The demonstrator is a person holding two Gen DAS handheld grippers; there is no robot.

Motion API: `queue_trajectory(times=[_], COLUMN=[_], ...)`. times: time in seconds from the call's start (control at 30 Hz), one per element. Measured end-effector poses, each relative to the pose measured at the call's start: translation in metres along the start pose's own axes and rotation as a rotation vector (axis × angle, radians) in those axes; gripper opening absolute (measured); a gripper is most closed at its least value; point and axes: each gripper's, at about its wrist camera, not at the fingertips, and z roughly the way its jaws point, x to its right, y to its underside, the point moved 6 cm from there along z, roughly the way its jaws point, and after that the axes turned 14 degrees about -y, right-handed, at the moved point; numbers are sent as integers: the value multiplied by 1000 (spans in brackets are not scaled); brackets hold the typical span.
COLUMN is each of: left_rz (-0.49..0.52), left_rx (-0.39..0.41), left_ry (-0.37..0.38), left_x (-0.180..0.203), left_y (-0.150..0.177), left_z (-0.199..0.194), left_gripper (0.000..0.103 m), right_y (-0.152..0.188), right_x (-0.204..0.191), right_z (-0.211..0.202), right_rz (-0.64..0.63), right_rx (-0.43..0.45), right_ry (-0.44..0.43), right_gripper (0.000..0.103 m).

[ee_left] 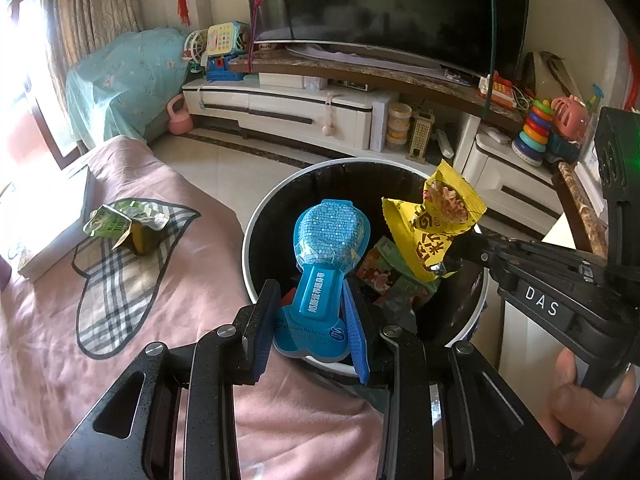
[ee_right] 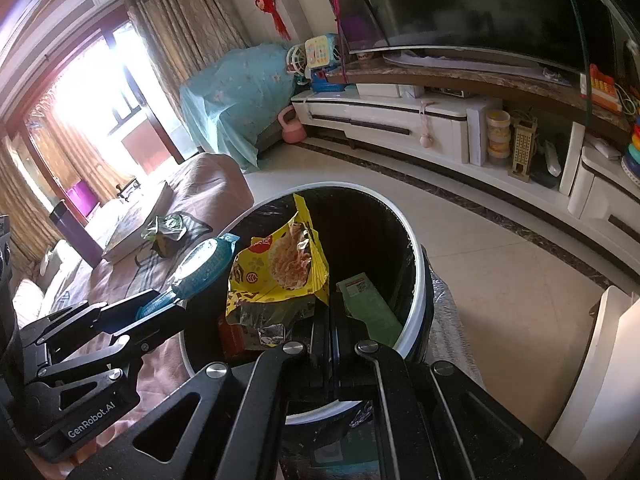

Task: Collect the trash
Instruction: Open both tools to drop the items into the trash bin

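A round trash bin (ee_left: 340, 162) with a white rim and black liner stands beside a pink-covered surface. Over its near rim, my left gripper (ee_left: 310, 300) is shut on the stem of a blue blister pack (ee_left: 328, 232). My right gripper (ee_left: 452, 264) comes in from the right, shut on a crumpled yellow snack wrapper (ee_left: 432, 220) held above the bin. In the right wrist view the right gripper (ee_right: 330, 300) pinches the yellow wrapper (ee_right: 280, 264) over the bin (ee_right: 420, 280), and the left gripper (ee_right: 160, 308) holds the blue pack (ee_right: 204, 264) at the left. A crushed green carton (ee_left: 120, 228) lies on the pink cover.
Wrappers and a green box (ee_right: 372, 308) lie inside the bin. A white book (ee_left: 52, 224) rests on the pink cover (ee_left: 180, 320) near the carton. A TV cabinet (ee_left: 300, 108) with toys runs along the far wall. A hand (ee_left: 580, 412) grips the right tool.
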Motion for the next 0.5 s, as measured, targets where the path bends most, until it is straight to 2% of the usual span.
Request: queue_trajectory(times=[0.5], left_rz=[6], left_rx=[-13], left_ry=[9], left_x=[3], left_y=[-2], left_z=[5], left_gripper=[31], right_y=[-1], right_x=[4], right_z=[6], right_rz=[1], right_rx=[-23], right_ry=[15], right_gripper=[0])
